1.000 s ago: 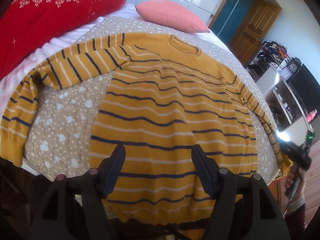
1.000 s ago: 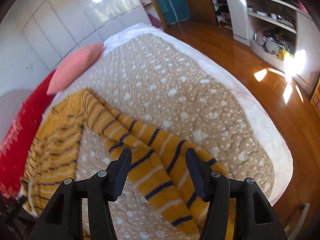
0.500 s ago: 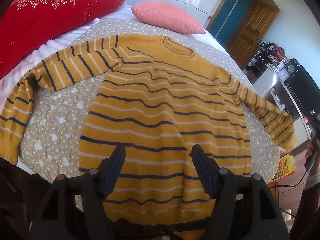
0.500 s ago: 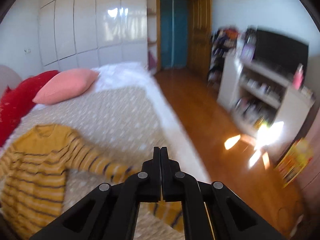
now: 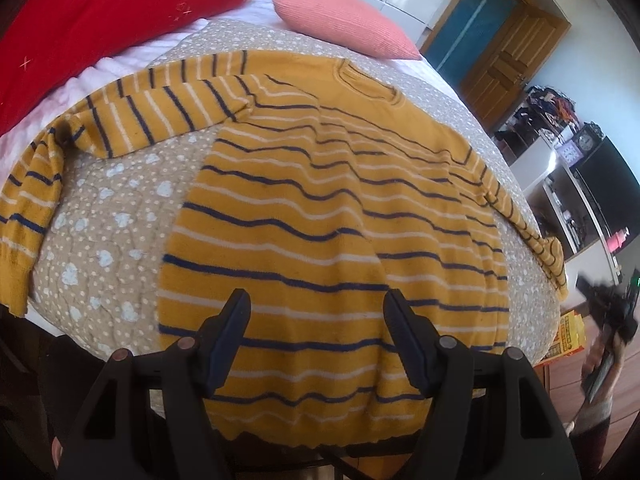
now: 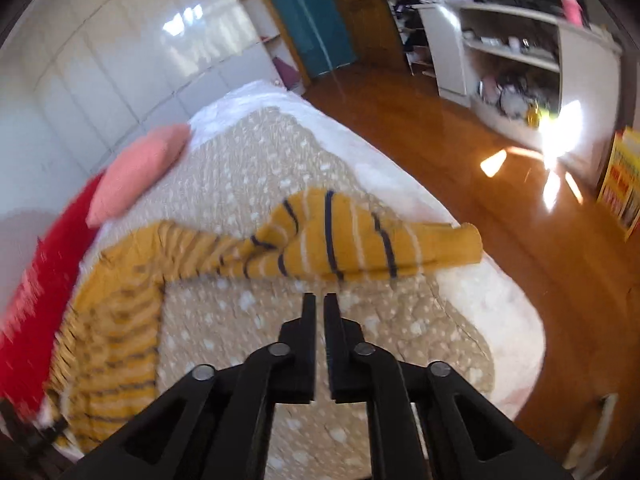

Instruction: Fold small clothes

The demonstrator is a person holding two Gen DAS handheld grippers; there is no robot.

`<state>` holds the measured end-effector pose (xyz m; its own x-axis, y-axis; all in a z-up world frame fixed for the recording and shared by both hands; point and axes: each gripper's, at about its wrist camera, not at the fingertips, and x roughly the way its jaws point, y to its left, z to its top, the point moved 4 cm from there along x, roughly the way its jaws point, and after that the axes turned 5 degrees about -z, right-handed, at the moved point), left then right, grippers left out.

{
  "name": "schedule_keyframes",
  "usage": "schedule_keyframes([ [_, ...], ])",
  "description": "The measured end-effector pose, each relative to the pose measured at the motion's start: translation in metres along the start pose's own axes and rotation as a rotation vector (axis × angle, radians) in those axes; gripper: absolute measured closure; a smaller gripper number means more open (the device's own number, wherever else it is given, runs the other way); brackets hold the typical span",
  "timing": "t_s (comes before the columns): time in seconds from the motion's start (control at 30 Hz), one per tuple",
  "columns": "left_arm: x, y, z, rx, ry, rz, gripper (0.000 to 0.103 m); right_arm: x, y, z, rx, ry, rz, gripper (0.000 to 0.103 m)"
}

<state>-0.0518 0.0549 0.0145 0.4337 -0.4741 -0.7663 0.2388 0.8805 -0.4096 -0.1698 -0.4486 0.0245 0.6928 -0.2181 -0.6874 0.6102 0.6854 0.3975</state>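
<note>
The yellow striped sweater [image 5: 320, 208] lies flat across the bed [image 5: 120, 208], hem at the near edge. Left gripper [image 5: 316, 328] hovers open above the hem. Right gripper [image 6: 319, 312], just opening, holds nothing beside the sleeve [image 6: 360, 240].

Mustard-yellow knitted sweater with navy and white stripes [image 5: 320, 200]: soft matt knit, ribbed cuffs. Beige quilted bedspread with white dots [image 5: 112, 240]: matt stitched cloth. Salmon-pink ribbed cushion [image 5: 344, 20]: textured fabric. Red embroidered pillow [image 5: 100, 12]: plush. Orange-brown wooden floor [image 6: 500, 184]: glossy, mirror-like glare. Black plastic fingers [image 6: 309, 320]: matt, smooth.
</note>
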Motion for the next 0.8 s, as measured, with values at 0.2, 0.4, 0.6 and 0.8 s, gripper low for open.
schedule_keyframes([
  [0.2,0.002,-0.017,-0.006,0.065,0.01,0.013,0.035,0.052,0.008,0.055,-0.007,0.016,-0.103,0.021],
  [0.4,-0.001,-0.005,-0.008,0.064,0.005,0.049,0.033,0.116,0.022,0.046,-0.161,0.252,-0.134,0.093],
  [0.6,0.002,0.009,-0.002,-0.01,0.005,0.041,0.033,0.075,0.046,0.101,-0.189,0.073,-0.115,0.094],
  [0.8,0.0,0.001,-0.002,0.029,-0.015,0.04,0.033,0.018,0.061,0.078,-0.254,-0.089,-0.077,0.091],
])
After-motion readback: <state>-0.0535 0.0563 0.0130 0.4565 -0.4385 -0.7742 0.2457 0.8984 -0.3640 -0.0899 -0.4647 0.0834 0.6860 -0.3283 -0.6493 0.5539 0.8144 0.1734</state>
